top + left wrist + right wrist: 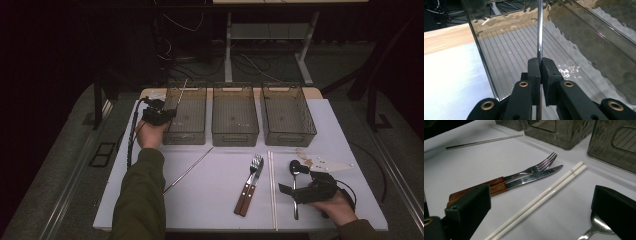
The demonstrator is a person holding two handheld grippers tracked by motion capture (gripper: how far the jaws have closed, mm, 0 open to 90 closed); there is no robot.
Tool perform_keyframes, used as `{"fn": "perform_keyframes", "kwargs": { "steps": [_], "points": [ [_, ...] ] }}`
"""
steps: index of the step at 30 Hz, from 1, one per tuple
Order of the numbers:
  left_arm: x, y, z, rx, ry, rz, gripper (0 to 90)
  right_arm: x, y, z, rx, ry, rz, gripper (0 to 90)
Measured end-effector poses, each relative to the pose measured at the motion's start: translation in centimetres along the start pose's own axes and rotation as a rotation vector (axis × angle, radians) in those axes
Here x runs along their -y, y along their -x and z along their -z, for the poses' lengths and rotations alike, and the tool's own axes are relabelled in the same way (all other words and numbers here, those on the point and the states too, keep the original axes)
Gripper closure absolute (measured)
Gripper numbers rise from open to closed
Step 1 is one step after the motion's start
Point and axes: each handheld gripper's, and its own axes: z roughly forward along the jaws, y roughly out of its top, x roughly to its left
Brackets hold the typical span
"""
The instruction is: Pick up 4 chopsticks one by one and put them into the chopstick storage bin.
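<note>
step: left claw (540, 65) clamps metal chopstick (539, 30) over left bin (186, 114), table's far-left | right claw (541, 212) gapes, empty | next: lower, release

Three clear bins (235, 120) are standing in a row along the table's (210, 200) far edge. Two metal chopsticks are showing: one (539, 30) over the left bin, one (187, 171) lying toward the left edge. Two white chopsticks (272, 190), one fork (256, 162), one knife (534, 178) and one spoon (295, 172) are lying toward the near edge.
</note>
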Motion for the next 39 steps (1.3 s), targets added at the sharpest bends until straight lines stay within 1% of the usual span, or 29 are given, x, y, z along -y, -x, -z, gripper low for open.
{"fn": "perform_keyframes", "kwargs": {
  "steps": [7,9,10,16,17,19,21,24,26,29,30,32,33,35,37,39],
  "points": [
    [0.0,0.2,-0.2,-0.015,-0.006,-0.005,83.3,0.0,0.0,0.0,-0.002,0.003,0.003,2.7],
    [0.0,0.2,-0.2,-0.02,-0.007,-0.008,79.7,0.0,0.0,0.0,-0.002,0.003,0.002,2.7],
    [0.0,0.3,-0.3,-0.021,-0.003,-0.007,74.9,0.0,0.0,0.0,-0.002,0.003,0.001,2.7],
    [-0.1,0.5,-0.3,-0.016,0.008,-0.023,69.6,0.0,0.0,0.0,-0.001,0.004,0.003,2.7],
    [-0.1,0.6,-0.2,-0.012,0.011,-0.029,66.5,0.0,0.0,0.0,-0.001,0.004,0.003,2.7],
    [-0.3,0.7,0.1,-0.012,0.021,-0.031,64.8,0.0,0.0,0.0,-0.001,0.004,0.004,2.7],
    [-0.4,0.9,0.5,-0.006,0.025,-0.041,59.7,0.0,0.0,0.0,-0.001,0.005,0.003,2.7],
    [-0.6,1.2,1.3,0.018,0.037,-0.054,53.3,0.0,0.0,0.1,-0.001,0.005,0.004,2.7],
    [-0.7,1.5,2.0,0.041,0.043,-0.053,50.0,0.0,0.0,0.0,0.0,0.005,0.004,2.7],
    [-0.6,2.1,3.2,0.066,0.054,-0.073,46.1,0.0,-0.1,0.0,0.001,0.003,0.008,2.7],
    [-0.6,2.3,3.6,0.074,0.05,-0.087,44.4,0.0,-0.1,0.0,0.001,0.003,0.007,2.7],
    [-0.3,2.8,4.3,0.091,0.055,-0.094,41.6,0.0,-0.1,0.0,0.003,0.004,0.009,2.7],
    [-0.2,3.0,4.6,0.095,0.053,-0.098,39.5,0.0,-0.1,0.0,0.003,0.003,0.009,2.7],
    [0.1,3.6,5.2,0.12,0.037,-0.101,37.4,0.0,-0.1,0.0,0.003,0.003,0.007,2.7],
    [0.4,4.3,5.6,0.141,0.019,-0.122,33.6,0.0,-0.1,0.0,0.003,0.001,0.006,2.7],
    [0.9,4.9,6.0,0.151,0.007,-0.135,32.3,0.0,-0.1,0.0,0.004,0.001,0.007,2.7]
  ]
}}
